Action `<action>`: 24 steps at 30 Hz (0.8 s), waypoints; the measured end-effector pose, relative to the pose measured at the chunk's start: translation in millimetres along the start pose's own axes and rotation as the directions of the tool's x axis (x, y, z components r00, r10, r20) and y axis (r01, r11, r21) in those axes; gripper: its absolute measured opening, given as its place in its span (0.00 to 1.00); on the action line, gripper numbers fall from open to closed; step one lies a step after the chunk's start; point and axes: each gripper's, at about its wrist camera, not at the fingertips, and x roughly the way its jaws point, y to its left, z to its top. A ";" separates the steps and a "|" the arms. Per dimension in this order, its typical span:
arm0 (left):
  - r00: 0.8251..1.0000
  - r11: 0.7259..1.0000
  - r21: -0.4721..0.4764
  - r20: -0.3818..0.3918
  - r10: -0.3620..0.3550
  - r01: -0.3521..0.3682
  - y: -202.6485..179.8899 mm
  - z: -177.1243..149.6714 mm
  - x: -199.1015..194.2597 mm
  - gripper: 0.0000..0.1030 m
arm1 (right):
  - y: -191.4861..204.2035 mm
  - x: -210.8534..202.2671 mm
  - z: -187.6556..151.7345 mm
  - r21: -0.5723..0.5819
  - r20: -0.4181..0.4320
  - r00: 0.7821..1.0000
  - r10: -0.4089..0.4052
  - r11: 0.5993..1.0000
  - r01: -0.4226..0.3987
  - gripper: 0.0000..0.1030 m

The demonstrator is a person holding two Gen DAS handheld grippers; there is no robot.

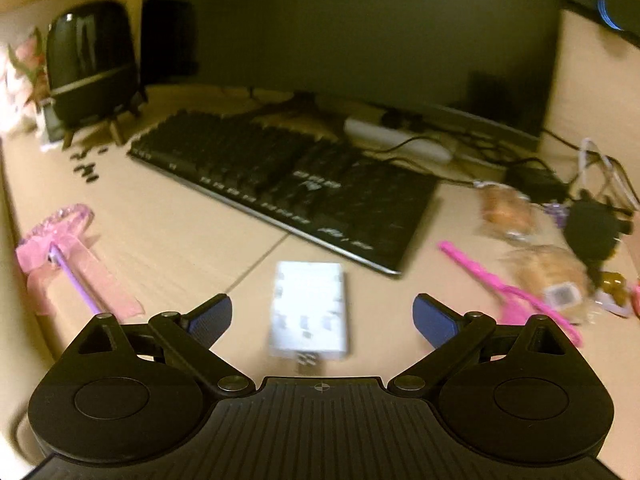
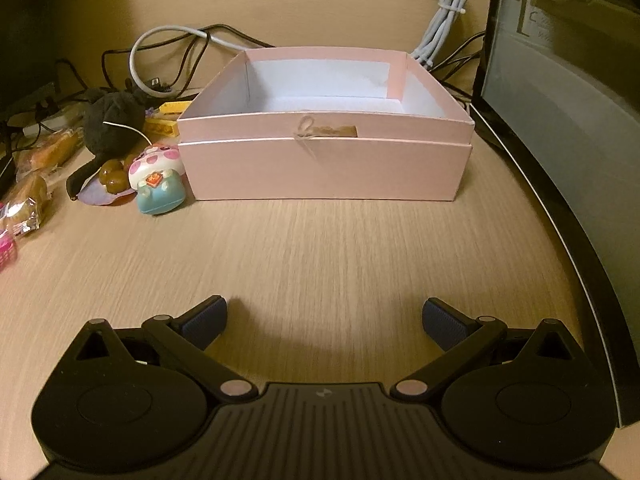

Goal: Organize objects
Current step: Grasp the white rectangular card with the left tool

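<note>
In the left wrist view my left gripper (image 1: 322,316) is open, and a small white box (image 1: 308,310) lies flat on the desk between its fingers, untouched. A pink comb (image 1: 508,290) and wrapped bread rolls (image 1: 548,276) lie to the right; a pink ribboned wand (image 1: 60,248) lies to the left. In the right wrist view my right gripper (image 2: 324,322) is open over bare desk, well short of an open pink box (image 2: 324,164) whose white inside shows nothing. Left of that box sit a small pastel toy (image 2: 158,180), a dark plush (image 2: 112,122) and wrapped snacks (image 2: 24,200).
A black keyboard (image 1: 280,184) lies behind the white box, under a dark monitor (image 1: 352,32). A black speaker (image 1: 90,64) stands far left. Cables (image 2: 168,56) run behind the pink box, and a screen edge (image 2: 560,160) borders the desk on the right.
</note>
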 end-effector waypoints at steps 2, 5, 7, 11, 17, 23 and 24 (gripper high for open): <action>1.000 1.000 0.012 -0.018 0.008 -0.008 4.2 3.8 14.4 0.97 | 4.0 0.1 2.7 -0.015 -0.025 1.000 0.015 1.000 -0.015 1.00; 0.997 0.999 0.041 -0.071 0.036 -0.034 4.1 4.8 36.9 0.97 | 21.2 -3.2 6.7 -0.089 -0.073 0.996 0.055 0.994 -0.062 1.00; 0.996 0.999 0.039 -0.088 0.016 -0.013 7.1 6.2 44.5 0.89 | 41.8 -14.4 7.5 -0.160 -0.047 0.997 0.059 0.985 -0.066 1.00; 0.996 0.999 0.049 -0.093 -0.016 0.021 7.9 5.2 49.1 0.51 | 87.8 -42.3 21.0 -0.251 0.018 0.982 0.187 0.952 -0.176 1.00; 0.989 0.998 0.007 -0.131 -0.066 0.067 17.9 1.5 39.3 0.51 | 176.1 -48.9 48.7 -0.340 -0.004 0.910 0.415 0.855 -0.391 1.00; 0.969 0.981 -0.086 -0.160 -0.187 0.175 36.3 -11.7 6.7 0.51 | 241.1 -25.1 60.1 -0.328 -0.048 0.869 0.492 0.814 -0.479 0.84; 0.967 0.978 -0.095 -0.162 -0.197 0.183 39.2 -13.4 1.9 0.51 | 246.6 -15.4 63.3 -0.288 -0.066 0.870 0.488 0.825 -0.485 0.83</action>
